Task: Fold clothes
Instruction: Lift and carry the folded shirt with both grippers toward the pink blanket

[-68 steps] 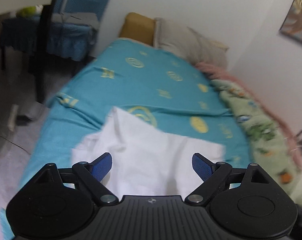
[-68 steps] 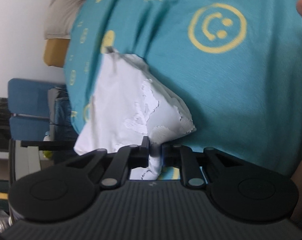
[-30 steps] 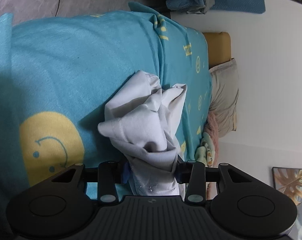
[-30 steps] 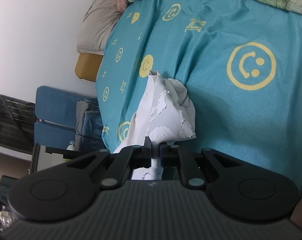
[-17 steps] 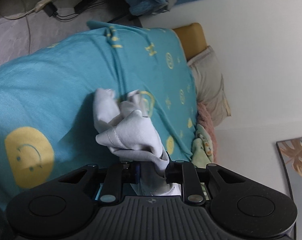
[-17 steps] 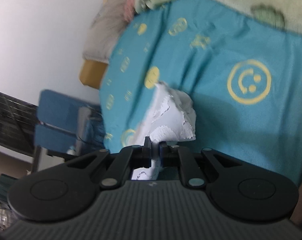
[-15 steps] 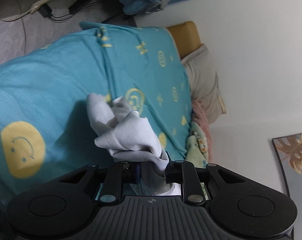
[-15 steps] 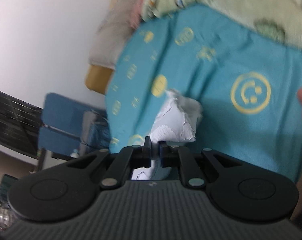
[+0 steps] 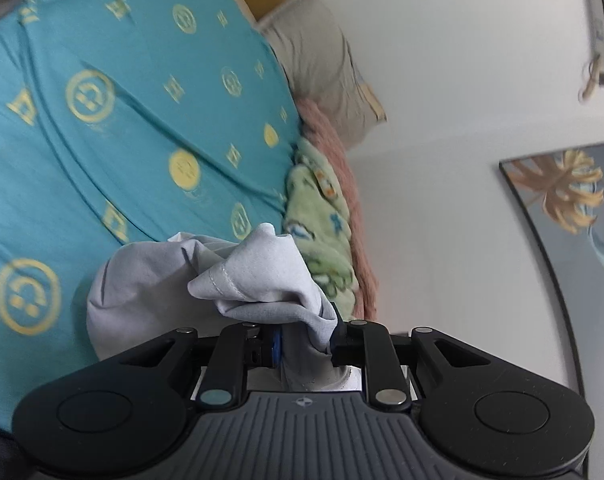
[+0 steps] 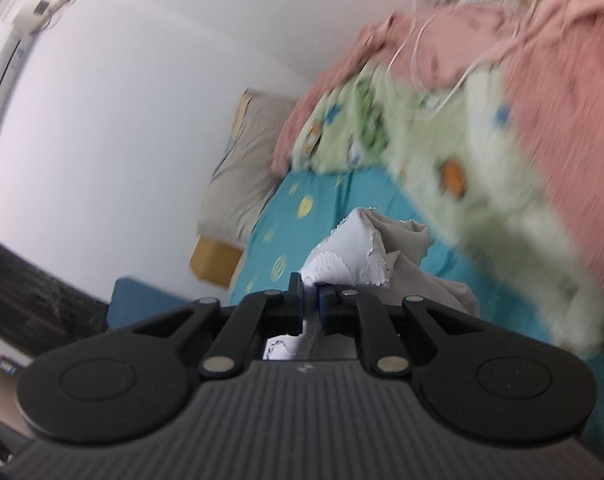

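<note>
Left gripper [image 9: 304, 342] and right gripper [image 10: 310, 300] each pinch the bunched garment [image 9: 205, 276], hanging ahead over the bed [image 9: 101, 140].

A home bedroom: a bed under a teal sheet [image 9: 133, 128] with yellow emblems, a grey pillow [image 9: 322, 68] against the white wall, a framed picture [image 9: 570, 216], and a wall-mounted air conditioner [image 10: 1, 76].
</note>
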